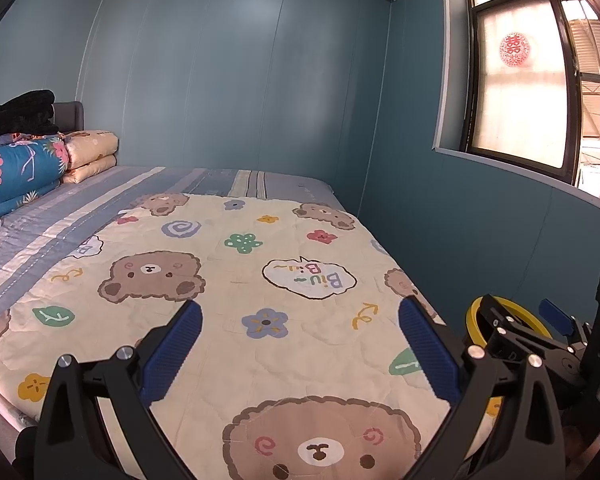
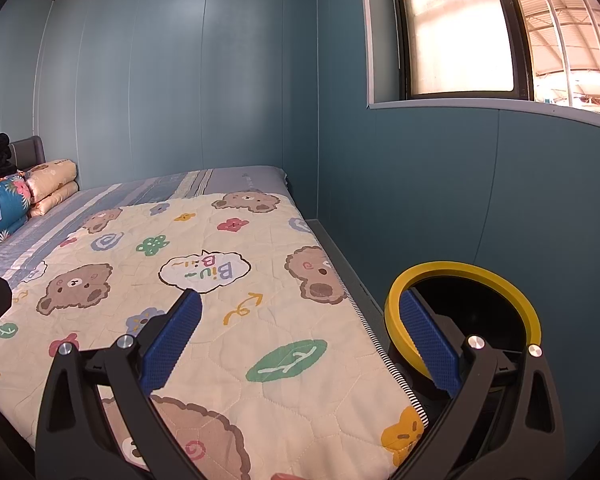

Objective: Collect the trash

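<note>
My left gripper point(image 1: 300, 316) is open and empty, held above a cream quilt with bear prints point(image 1: 228, 304) on the bed. My right gripper point(image 2: 300, 308) is open and empty, over the quilt's right edge point(image 2: 260, 280). A black bin with a yellow rim point(image 2: 464, 316) stands on the floor between the bed and the wall, just beyond my right finger; it also shows in the left wrist view point(image 1: 476, 316), partly hidden by the right gripper point(image 1: 556, 320). I see no loose trash on the quilt.
Folded blue floral and peach quilts point(image 1: 24, 168) with black cloth point(image 1: 20, 118) on top are stacked at the headboard. A blue wall point(image 2: 440, 200) with a window point(image 2: 460, 28) runs close along the bed's right side. A striped sheet point(image 1: 80, 208) covers the far bed.
</note>
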Demonstrator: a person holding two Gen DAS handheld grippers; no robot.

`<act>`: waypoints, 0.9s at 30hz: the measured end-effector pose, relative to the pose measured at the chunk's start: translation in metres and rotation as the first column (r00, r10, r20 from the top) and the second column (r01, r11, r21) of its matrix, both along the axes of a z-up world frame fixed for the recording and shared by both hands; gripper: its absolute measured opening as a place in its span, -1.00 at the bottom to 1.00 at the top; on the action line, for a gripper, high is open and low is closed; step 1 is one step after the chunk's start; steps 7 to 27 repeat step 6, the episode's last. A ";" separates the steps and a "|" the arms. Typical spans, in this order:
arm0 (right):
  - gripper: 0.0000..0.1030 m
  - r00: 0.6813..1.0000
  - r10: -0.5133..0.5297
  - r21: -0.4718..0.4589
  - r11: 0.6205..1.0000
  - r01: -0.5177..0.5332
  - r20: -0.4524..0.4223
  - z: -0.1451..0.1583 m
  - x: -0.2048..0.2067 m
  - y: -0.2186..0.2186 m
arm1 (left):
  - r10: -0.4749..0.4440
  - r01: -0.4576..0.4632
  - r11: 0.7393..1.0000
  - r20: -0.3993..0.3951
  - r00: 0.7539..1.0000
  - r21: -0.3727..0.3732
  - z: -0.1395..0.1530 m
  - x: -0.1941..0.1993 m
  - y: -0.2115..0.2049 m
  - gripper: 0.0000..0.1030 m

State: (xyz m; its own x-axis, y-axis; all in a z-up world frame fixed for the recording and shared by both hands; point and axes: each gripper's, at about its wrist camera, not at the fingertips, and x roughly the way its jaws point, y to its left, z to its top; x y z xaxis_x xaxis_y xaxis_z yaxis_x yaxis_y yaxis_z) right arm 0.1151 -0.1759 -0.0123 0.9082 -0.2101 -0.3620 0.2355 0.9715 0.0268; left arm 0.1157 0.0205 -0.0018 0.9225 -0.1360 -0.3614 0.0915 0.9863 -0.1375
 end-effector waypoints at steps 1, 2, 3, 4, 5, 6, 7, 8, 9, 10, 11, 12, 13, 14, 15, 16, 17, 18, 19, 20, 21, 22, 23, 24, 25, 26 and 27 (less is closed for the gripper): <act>0.85 1.000 0.001 0.003 1.000 -0.001 -0.001 0.000 0.000 0.000 | 0.001 -0.001 1.000 0.000 1.000 0.003 0.000 0.001 0.000 0.84; 0.85 1.000 0.001 0.002 1.000 -0.001 -0.001 0.000 0.000 0.000 | 0.002 -0.002 1.000 0.000 1.000 0.006 0.000 0.001 0.000 0.84; 0.85 1.000 0.001 0.004 1.000 -0.001 -0.001 0.000 0.000 -0.001 | 0.002 -0.002 1.000 -0.001 1.000 0.006 0.000 0.001 0.000 0.84; 0.85 1.000 0.001 0.004 1.000 -0.001 -0.002 -0.001 0.000 -0.001 | 0.000 0.000 1.000 -0.003 1.000 0.004 0.000 0.002 0.000 0.84; 0.85 1.000 0.001 0.005 1.000 -0.001 -0.002 -0.001 0.000 -0.001 | 0.001 -0.001 1.000 -0.005 1.000 0.002 0.000 0.002 0.001 0.84; 0.85 1.000 0.002 0.005 1.000 -0.002 -0.003 -0.001 0.000 -0.001 | -0.001 0.001 1.000 -0.006 1.000 0.002 0.000 0.003 0.001 0.84; 0.85 1.000 0.002 0.005 1.000 -0.002 -0.003 -0.001 0.000 -0.001 | -0.001 0.001 1.000 -0.006 1.000 0.002 0.000 0.003 0.001 0.84; 0.85 1.000 0.002 0.005 1.000 -0.002 -0.003 -0.001 0.000 -0.001 | -0.001 0.001 1.000 -0.006 1.000 0.002 0.000 0.003 0.001 0.84; 0.85 1.000 0.002 0.005 1.000 -0.002 -0.003 -0.001 0.000 -0.001 | -0.001 0.001 1.000 -0.006 1.000 0.002 0.000 0.003 0.001 0.84; 0.85 1.000 0.002 0.005 1.000 -0.002 -0.003 -0.001 0.000 -0.001 | -0.001 0.001 1.000 -0.006 1.000 0.002 0.000 0.003 0.001 0.84; 0.85 1.000 0.002 0.005 1.000 -0.002 -0.003 -0.001 0.000 -0.001 | -0.001 0.001 1.000 -0.006 1.000 0.002 0.000 0.003 0.001 0.84; 0.85 1.000 0.002 0.005 1.000 -0.002 -0.003 -0.001 0.000 -0.001 | -0.001 0.001 1.000 -0.006 1.000 0.002 0.000 0.003 0.001 0.84; 0.85 1.000 0.002 0.005 1.000 -0.002 -0.003 -0.001 0.000 -0.001 | -0.001 0.001 1.000 -0.006 1.000 0.002 0.000 0.003 0.001 0.84; 0.85 1.000 0.002 0.005 1.000 -0.002 -0.003 -0.001 0.000 -0.001 | -0.001 0.001 1.000 -0.006 1.000 0.002 0.000 0.003 0.001 0.84; 0.85 1.000 0.002 0.005 1.000 -0.002 -0.003 -0.001 0.000 -0.001 | -0.001 0.001 1.000 -0.006 1.000 0.002 0.000 0.003 0.001 0.84; 0.85 1.000 0.002 0.005 1.000 -0.002 -0.003 -0.001 0.000 -0.001 | -0.001 0.001 1.000 -0.006 1.000 0.002 0.000 0.003 0.001 0.84; 0.85 1.000 0.002 0.005 1.000 -0.002 -0.003 -0.001 0.000 -0.001 | -0.001 0.001 1.000 -0.006 1.000 0.002 0.000 0.003 0.001 0.84; 0.85 1.000 0.002 0.005 1.000 -0.002 -0.003 -0.001 0.000 -0.001 | -0.001 0.001 1.000 -0.006 1.000 0.002 0.000 0.003 0.001 0.84; 0.85 1.000 0.002 0.005 1.000 -0.002 -0.003 -0.001 0.000 -0.001 | -0.001 0.001 1.000 -0.006 1.000 0.002 0.000 0.003 0.001 0.84; 0.85 1.000 0.002 0.005 1.000 -0.002 -0.003 -0.001 0.000 -0.001 | -0.001 0.001 1.000 -0.006 1.000 0.002 0.000 0.003 0.001 0.84; 0.85 1.000 0.002 0.005 1.000 -0.002 -0.003 -0.001 0.000 -0.001 | -0.001 0.001 1.000 -0.006 1.000 0.002 0.000 0.003 0.001 0.84; 0.85 1.000 0.002 0.005 1.000 -0.002 -0.003 -0.001 0.000 -0.001 | -0.001 0.001 1.000 -0.006 1.000 0.002 0.000 0.003 0.001 0.84; 0.85 1.000 0.002 0.005 1.000 -0.002 -0.003 -0.001 0.000 -0.001 | -0.001 0.001 1.000 -0.006 1.000 0.002 0.000 0.003 0.001 0.84; 0.85 1.000 0.002 0.005 1.000 -0.002 -0.003 -0.001 0.000 -0.001 | -0.001 0.001 1.000 -0.006 1.000 0.002 0.000 0.003 0.001 0.84; 0.85 1.000 0.002 0.005 1.000 -0.002 -0.003 -0.001 0.000 -0.001 | -0.001 0.001 1.000 -0.006 1.000 0.002 0.000 0.003 0.001 0.84; 0.85 1.000 0.002 0.005 1.000 -0.002 -0.003 -0.001 0.000 -0.001 | -0.001 0.001 1.000 -0.006 1.000 0.002 0.000 0.003 0.001 0.84; 0.85 1.000 0.002 0.005 1.000 -0.002 -0.003 -0.001 0.000 -0.001 | -0.001 0.001 1.000 -0.006 1.000 0.002 0.000 0.003 0.001 0.84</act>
